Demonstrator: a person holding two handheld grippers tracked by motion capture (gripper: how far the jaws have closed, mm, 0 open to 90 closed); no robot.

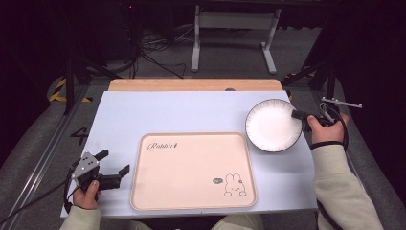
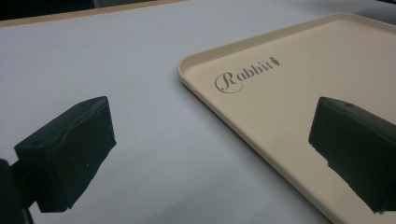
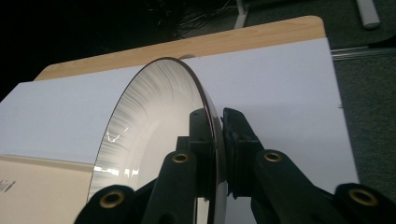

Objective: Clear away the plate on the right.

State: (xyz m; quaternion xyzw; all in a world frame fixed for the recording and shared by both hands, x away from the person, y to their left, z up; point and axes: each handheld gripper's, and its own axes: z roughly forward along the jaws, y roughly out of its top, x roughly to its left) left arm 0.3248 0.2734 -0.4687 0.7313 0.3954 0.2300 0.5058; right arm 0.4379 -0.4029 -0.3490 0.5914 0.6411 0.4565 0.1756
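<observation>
The plate [image 1: 273,125] sits near the right edge of the surface [image 1: 191,112], just beyond the right far corner of the tray [image 1: 191,203], and its near-left part seems to overlap the tray rim a little. My right gripper [image 1: 300,116] has its jaws clamped on the plate's right rim, one jaw above and one below, as I see clearly in the right gripper view [image 3: 215,130].

I judge the plate to be ceramic: stiff, rather heavy for such a thin hold, glossy and therefore slippery, and fragile if it falls. The rim is the only place to take it while it lies flat, so I would keep the grip deep on the rim and hold the plate level, because the weight hangs far from the jaws and could turn it.

My left gripper [image 1: 114,166] waits at the near-left corner of the surface, beside the tray, with its jaws wide apart and holding nothing.
</observation>
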